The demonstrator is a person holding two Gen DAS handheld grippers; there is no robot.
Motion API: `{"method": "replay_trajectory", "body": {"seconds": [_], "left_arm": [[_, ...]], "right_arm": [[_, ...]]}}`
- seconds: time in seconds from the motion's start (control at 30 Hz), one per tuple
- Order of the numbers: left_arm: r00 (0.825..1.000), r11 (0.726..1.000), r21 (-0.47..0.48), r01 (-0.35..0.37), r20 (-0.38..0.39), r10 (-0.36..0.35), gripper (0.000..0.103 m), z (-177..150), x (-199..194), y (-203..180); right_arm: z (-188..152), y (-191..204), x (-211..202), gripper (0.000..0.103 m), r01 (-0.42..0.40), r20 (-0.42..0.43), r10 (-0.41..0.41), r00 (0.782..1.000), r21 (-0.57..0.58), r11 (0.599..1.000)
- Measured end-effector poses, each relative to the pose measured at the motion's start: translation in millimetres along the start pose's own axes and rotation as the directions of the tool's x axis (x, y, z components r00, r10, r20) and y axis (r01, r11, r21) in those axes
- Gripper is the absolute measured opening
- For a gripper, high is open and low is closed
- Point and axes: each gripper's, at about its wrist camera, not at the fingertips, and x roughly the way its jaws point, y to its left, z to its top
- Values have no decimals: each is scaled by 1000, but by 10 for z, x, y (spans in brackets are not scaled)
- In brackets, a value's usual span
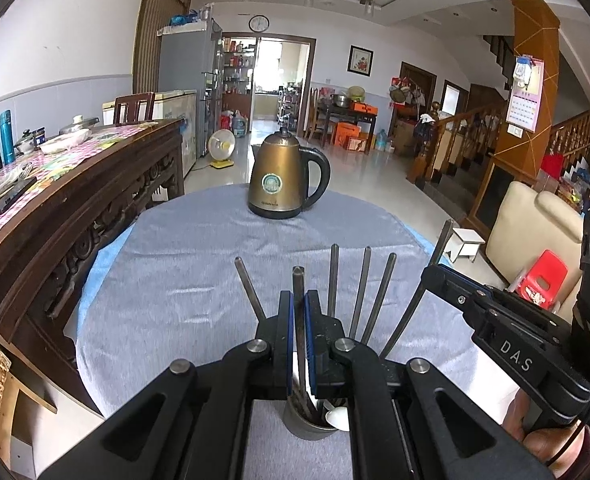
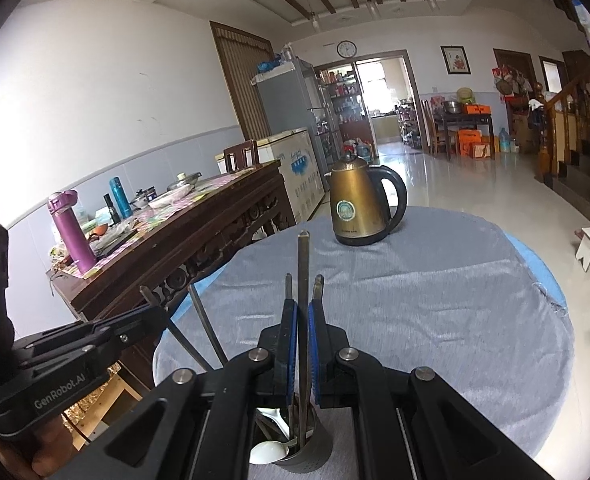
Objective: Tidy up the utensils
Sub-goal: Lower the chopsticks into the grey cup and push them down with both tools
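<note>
A metal cup (image 1: 309,426) stands on the grey cloth just under both grippers, holding several metal chopsticks (image 1: 333,280) and a white spoon (image 1: 338,418). My left gripper (image 1: 299,300) is shut on one dark chopstick (image 1: 297,276), whose lower end reaches into the cup. In the right wrist view the same cup (image 2: 305,458) and spoon (image 2: 267,451) show below my right gripper (image 2: 303,308), which is shut on another upright chopstick (image 2: 303,260) that also runs down into the cup. The two grippers are side by side over the cup.
A bronze electric kettle (image 1: 283,176) stands at the far side of the round table (image 1: 167,280). A carved wooden sideboard (image 1: 75,208) with bottles and dishes lies close on the left. A cream sofa, a red stool and stairs are to the right.
</note>
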Motion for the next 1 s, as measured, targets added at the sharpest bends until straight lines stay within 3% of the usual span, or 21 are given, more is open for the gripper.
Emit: {"method": "replay_trajectory", "body": {"seconds": [0.37,1.0], "left_arm": [[999,1000,-7,4,-40,-4,5,-61,78,6],[999,1000,-8,-1,-44,0,5,-69,109,22]], "right_arm": [[-43,-31,87,7,-15,-27,16,1000,28,999],[-116,-87,226,7,-63,-79,69,994,74,995]]}}
